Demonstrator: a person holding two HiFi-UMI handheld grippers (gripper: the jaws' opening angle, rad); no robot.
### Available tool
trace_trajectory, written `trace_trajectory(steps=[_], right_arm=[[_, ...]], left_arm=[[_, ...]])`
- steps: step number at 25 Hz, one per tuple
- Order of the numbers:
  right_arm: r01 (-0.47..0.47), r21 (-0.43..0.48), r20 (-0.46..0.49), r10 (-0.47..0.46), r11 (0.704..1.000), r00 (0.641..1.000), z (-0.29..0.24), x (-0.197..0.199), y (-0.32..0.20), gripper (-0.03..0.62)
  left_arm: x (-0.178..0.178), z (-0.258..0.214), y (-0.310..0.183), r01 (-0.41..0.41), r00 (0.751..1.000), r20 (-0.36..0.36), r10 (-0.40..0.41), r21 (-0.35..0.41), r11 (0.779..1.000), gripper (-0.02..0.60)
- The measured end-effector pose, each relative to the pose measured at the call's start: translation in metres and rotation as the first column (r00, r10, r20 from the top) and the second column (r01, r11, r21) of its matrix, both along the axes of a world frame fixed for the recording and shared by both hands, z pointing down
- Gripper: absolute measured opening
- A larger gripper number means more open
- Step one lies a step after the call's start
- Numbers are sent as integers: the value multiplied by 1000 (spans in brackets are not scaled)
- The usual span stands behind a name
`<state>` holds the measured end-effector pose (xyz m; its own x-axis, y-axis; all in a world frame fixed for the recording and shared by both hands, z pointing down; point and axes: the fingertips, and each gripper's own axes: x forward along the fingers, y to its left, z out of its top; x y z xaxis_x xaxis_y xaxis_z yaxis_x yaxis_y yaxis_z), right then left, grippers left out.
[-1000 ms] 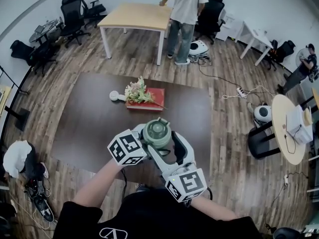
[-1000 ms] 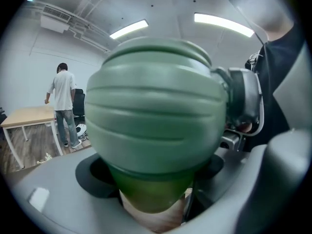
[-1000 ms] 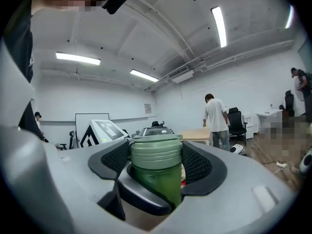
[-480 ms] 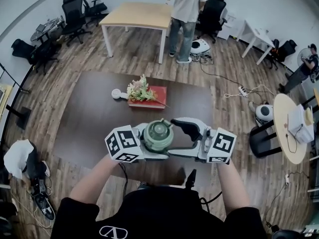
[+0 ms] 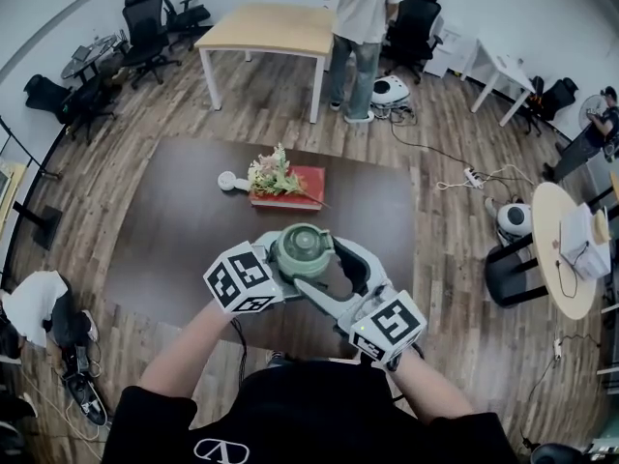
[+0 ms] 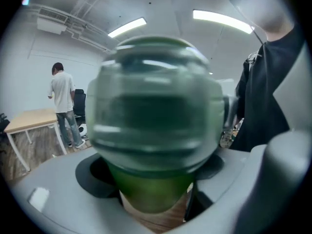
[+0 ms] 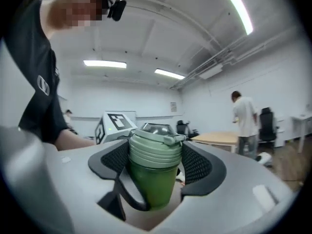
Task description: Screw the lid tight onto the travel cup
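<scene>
Above the near edge of the table (image 5: 174, 220), my left gripper (image 6: 153, 174) pinches the cup (image 6: 146, 194) by its green body while my right gripper (image 7: 156, 162) is closing its jaws on the ribbed lid (image 7: 155, 147) between them; it looks light, rigid and slick, so those ribs seem the surest hold.

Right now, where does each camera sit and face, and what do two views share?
Head view: on the person's head, steeply down at the table; both forearms, left tool and right tool meet at the lid.
Left gripper view: on the left tool, along jaws clamped on the travel cup; dark torso at right.
Right gripper view: on the right tool, jaws closing with the lid between them; left tool's cube behind.
Shared: both gripper views show the travel cup.
</scene>
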<state>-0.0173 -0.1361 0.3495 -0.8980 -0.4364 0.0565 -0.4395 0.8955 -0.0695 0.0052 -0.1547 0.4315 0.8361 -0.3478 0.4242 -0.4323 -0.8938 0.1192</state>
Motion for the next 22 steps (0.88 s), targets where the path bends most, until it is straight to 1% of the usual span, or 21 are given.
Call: trace_trajectory(steps=[1, 2, 3, 4, 5, 6, 7, 9, 10, 12, 13, 14, 15, 16, 18, 20, 21, 22], right_arm=[[-121, 7, -20, 121, 993, 992, 2, 0, 0, 353], [-222, 17, -37, 222, 975, 974, 3, 0, 1, 353], [-289, 27, -49, 290, 957, 956, 4, 0, 2, 353], [-320, 35, -58, 322, 947, 945, 4, 1, 3, 354], [-321, 34, -65, 322, 947, 944, 3, 1, 3, 356], [-298, 27, -68, 299, 954, 952, 3, 1, 4, 357], [-256, 19, -63, 257, 966, 964, 1, 1, 5, 356], [-142, 13, -35, 142, 990, 989, -5, 2, 11, 360], [-82, 16, -16, 82, 997, 997, -8, 5, 12, 368], [45, 19, 16, -46, 999, 999, -14, 15, 11, 399], [114, 16, 29, -115, 993, 993, -17, 21, 9, 404], [185, 13, 41, -186, 983, 982, -19, 25, 7, 413], [258, 12, 46, -259, 966, 965, -21, 29, 7, 413], [331, 15, 35, -332, 943, 943, -21, 30, 9, 413], [455, 27, -34, -454, 890, 890, -16, 29, 16, 413], [540, 20, -92, -537, 841, 839, -9, 26, 23, 410], [566, 10, -95, -563, 824, 821, -8, 24, 25, 406], [575, 5, -84, -572, 818, 816, -8, 23, 26, 392]], left_arm=[[0, 2, -3, 18, 1000, 19, -18, 16, 1000, 405], [2, 3, -5, 26, 999, 28, -27, 25, 999, 405], [4, 3, -5, 29, 999, 25, -29, 27, 999, 405], [6, 3, -5, 29, 999, 13, -29, 22, 999, 405], [7, 3, -4, 28, 1000, 3, -28, 18, 999, 405], [7, 2, -4, 27, 1000, -4, -27, 15, 1000, 405], [7, 1, -4, 25, 1000, -10, -25, 14, 1000, 405], [5, -2, -3, 15, 1000, -24, -15, 8, 1000, 405], [4, -4, -2, 6, 999, -32, -6, 5, 1000, 405], [5, -9, 4, -29, 998, -52, 29, -6, 1000, 405], [7, -10, 9, -54, 997, -64, 53, -14, 998, 405], [10, -12, 14, -81, 994, -73, 80, -22, 996, 405], [13, -12, 21, -111, 991, -77, 109, -28, 993, 405], [16, -11, 27, -141, 988, -74, 138, -32, 990, 405], [23, -9, 39, -190, 981, -55, 188, -35, 981, 405], [29, -8, 45, -219, 975, -35, 218, -34, 975, 405], [30, -8, 46, -222, 975, -30, 221, -33, 974, 406], [30, -8, 45, -217, 976, -30, 216, -33, 976, 405]])
